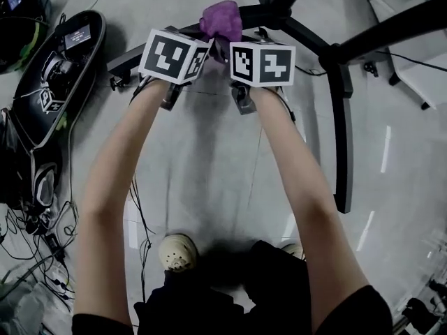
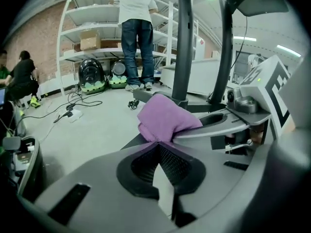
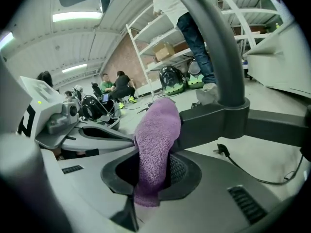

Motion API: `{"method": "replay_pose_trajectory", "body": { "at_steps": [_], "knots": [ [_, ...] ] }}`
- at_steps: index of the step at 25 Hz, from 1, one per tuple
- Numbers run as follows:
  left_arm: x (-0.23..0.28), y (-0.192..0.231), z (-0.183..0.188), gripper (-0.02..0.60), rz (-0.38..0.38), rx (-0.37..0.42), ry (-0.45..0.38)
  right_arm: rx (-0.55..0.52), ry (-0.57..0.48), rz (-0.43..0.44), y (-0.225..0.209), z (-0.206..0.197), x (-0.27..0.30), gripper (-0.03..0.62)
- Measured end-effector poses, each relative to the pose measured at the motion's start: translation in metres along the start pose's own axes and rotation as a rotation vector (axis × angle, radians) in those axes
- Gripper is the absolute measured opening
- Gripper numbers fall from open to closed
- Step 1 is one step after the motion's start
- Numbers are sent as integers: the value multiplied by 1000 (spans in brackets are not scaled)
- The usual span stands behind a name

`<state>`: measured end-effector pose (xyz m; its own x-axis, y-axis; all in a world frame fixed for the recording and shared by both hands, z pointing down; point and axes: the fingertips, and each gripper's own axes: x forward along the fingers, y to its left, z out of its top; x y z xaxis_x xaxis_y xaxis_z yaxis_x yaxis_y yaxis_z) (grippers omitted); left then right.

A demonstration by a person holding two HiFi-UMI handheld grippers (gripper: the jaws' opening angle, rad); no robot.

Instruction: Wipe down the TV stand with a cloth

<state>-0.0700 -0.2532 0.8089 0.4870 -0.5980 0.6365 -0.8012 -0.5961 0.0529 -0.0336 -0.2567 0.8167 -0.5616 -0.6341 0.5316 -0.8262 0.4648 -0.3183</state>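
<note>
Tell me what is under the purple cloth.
The purple cloth lies over a black TV stand leg, pinched by the left gripper and the right gripper. The leg shows either side of the cloth; the stretch beneath it is covered.

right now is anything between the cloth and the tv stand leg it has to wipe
Nothing visible stands between them. The purple cloth is clamped in the right gripper and pinched at a corner by the left gripper, and it lies right against the black stand leg.
</note>
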Motion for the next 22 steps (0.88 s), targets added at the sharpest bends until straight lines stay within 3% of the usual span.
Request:
{"method": "replay_pose_trajectory", "body": {
  "at_steps": [4,8,13,22],
  "knots": [
    [6,-11,14,5,-12,-51,-38,60,-34,-8,-18,11,-14,89],
    [5,-16,19,5,-12,-36,-41,74,-47,-41,-35,19,-24,89],
    [0,-20,21,5,-10,-31,-41,213,-101,-93,-64,29,-38,89],
    [1,-46,23,5,-52,-9,-36,320,-123,-154,-110,27,-62,89]
  ]
}}
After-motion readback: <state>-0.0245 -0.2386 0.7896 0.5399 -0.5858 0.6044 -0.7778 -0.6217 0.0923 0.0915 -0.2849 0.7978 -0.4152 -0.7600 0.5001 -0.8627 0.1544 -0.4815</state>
